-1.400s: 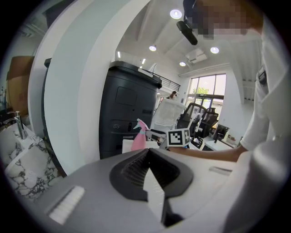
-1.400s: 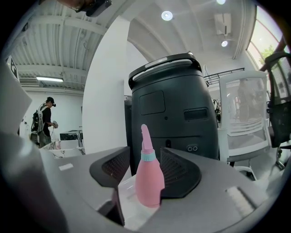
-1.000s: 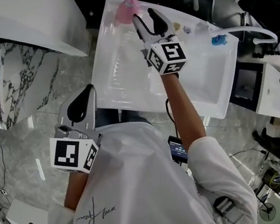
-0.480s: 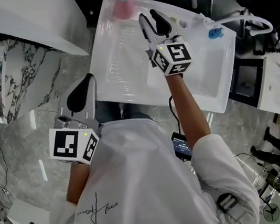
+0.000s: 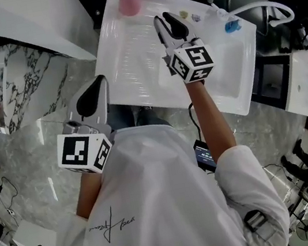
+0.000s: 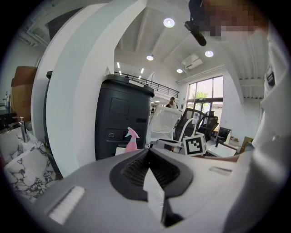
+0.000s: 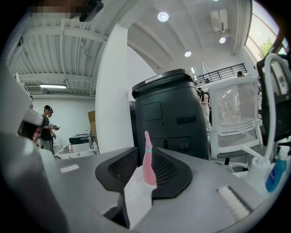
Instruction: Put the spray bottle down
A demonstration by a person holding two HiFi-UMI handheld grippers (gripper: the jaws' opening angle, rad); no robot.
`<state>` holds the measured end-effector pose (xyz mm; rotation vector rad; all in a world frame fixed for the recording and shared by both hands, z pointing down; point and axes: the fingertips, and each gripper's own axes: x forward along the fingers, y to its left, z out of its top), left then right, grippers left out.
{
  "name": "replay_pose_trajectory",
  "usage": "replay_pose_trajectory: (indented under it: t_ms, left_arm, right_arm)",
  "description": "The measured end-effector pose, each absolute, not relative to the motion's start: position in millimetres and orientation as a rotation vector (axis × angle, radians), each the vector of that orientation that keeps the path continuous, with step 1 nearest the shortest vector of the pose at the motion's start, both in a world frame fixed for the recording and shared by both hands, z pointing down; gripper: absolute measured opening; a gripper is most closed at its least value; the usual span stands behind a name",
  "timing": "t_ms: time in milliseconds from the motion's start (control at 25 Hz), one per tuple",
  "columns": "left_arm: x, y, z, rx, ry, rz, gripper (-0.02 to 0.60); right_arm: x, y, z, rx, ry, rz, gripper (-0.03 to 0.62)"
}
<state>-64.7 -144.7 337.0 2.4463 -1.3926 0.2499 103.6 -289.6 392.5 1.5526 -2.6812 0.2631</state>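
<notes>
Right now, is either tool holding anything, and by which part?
Nothing. The pink plastic spray bottle stands free on the white table; the right tool has just been closing its jaws on nothing. The left tool is empty.

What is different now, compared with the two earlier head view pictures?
The right gripper has drawn back from the pink spray bottle toward the person, and its jaws have just been closing with nothing between them. Unchanged: the bottle stands upright at the far edge of the white table, and the left gripper stays shut by the table's near edge.
</notes>
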Motion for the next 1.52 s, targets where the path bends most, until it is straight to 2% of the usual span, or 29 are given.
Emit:
replay_pose_trajectory:
  t_ms: [1520]
  left_arm:
    - [-20.4, -111.6, 331.6, 2.495, -1.376, 0.154, 0.051]
  right_arm:
    - [158.3, -165.8, 378.1, 1.519, -2.597, 0.425, 0.005]
